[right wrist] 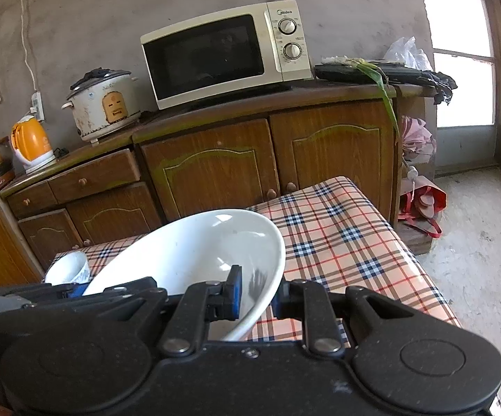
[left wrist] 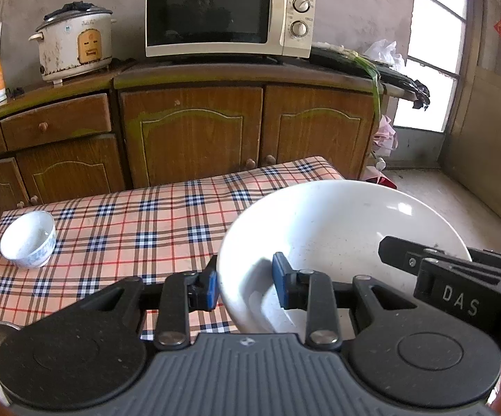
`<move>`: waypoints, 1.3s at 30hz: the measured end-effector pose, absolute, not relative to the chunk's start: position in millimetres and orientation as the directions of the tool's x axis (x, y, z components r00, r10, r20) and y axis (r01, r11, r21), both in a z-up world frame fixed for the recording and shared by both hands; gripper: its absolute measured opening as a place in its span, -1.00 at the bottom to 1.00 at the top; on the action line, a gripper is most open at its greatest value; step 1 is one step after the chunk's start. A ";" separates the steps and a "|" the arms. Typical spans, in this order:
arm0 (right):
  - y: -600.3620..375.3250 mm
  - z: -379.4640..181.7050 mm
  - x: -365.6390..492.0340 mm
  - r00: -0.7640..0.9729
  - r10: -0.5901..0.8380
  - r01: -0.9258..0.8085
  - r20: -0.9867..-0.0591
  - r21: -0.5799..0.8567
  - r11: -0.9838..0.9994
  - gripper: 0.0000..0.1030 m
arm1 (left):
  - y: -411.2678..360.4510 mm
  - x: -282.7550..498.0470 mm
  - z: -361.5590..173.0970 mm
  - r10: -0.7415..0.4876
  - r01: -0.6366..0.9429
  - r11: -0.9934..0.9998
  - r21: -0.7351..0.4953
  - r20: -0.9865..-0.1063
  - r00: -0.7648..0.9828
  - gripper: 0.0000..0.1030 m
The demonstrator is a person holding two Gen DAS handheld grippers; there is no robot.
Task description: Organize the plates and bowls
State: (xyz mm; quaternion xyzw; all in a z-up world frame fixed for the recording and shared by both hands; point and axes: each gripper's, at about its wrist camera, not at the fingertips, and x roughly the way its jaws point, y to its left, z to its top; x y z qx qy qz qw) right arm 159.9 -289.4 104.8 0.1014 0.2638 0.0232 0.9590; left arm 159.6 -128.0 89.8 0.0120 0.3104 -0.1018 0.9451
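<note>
Gripping the large white bowl [left wrist: 337, 228] by opposite rim edges, we have the left gripper [left wrist: 247, 286] and right gripper [right wrist: 255, 293] each pinching its wall to share the load above the checked table [left wrist: 129, 222], near the small bowl [left wrist: 28, 239].

I see bare checked cloth [left wrist: 153, 228] at twelve o'clock; small bowl [left wrist: 28, 239] blocks ten o'clock; big bowl [left wrist: 337, 235] fills two o'clock.

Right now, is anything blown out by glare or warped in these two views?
Left wrist view: the window is blown out white, and the cabinet top bows from fisheye. Right wrist view: the window is overexposed too, and the microwave looks tilted.
</note>
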 end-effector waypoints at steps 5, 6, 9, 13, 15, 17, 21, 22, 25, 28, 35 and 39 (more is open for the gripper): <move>-289.8 105.6 154.8 0.861 0.095 0.012 -0.500 0.208 0.978 -0.56 | -128.5 156.1 90.8 -0.190 0.203 0.978 -0.045 -0.588 0.786 -0.40; -289.9 105.7 153.6 0.861 0.094 0.013 -0.499 0.208 0.978 -0.56 | -128.9 155.3 90.8 -0.191 0.203 0.978 -0.046 -0.588 0.786 -0.40; -289.7 105.8 150.6 0.862 0.093 0.015 -0.499 0.209 0.978 -0.56 | -128.8 154.0 91.3 -0.192 0.204 0.978 -0.046 -0.589 0.785 -0.40; -290.3 105.7 149.1 0.862 0.092 0.016 -0.499 0.209 0.978 -0.56 | -129.2 149.9 90.7 -0.192 0.206 0.978 -0.045 -0.589 0.785 -0.40; -290.2 105.1 145.5 0.862 0.092 0.017 -0.499 0.210 0.978 -0.56 | -128.9 148.0 90.1 -0.194 0.206 0.977 -0.047 -0.590 0.784 -0.40; -290.2 104.7 142.9 0.861 0.092 0.017 -0.499 0.210 0.978 -0.56 | -129.1 147.2 89.8 -0.194 0.207 0.977 -0.047 -0.590 0.784 -0.40; -290.0 104.2 141.0 0.861 0.093 0.017 -0.500 0.210 0.978 -0.56 | -128.0 144.6 88.7 -0.197 0.208 0.977 -0.050 -0.593 0.781 -0.40; -290.0 104.3 140.9 0.861 0.092 0.017 -0.500 0.210 0.978 -0.56 | -128.2 144.0 89.1 -0.196 0.208 0.977 -0.049 -0.592 0.781 -0.40; -289.8 104.0 138.9 0.862 0.093 0.017 -0.498 0.212 0.977 -0.56 | -128.0 142.4 90.7 -0.196 0.209 0.977 -0.047 -0.591 0.782 -0.40; -289.2 103.8 135.1 0.864 0.093 0.017 -0.495 0.212 0.977 -0.56 | -127.5 140.9 91.3 -0.198 0.209 0.977 -0.049 -0.589 0.784 -0.40; -289.0 103.5 132.7 0.863 0.093 0.017 -0.496 0.212 0.977 -0.56 | -127.6 136.7 89.5 -0.202 0.214 0.976 -0.051 -0.590 0.782 -0.40; -288.8 103.7 130.9 0.864 0.092 0.017 -0.496 0.211 0.977 -0.56 | -127.5 135.8 89.4 -0.202 0.214 0.976 -0.050 -0.590 0.782 -0.40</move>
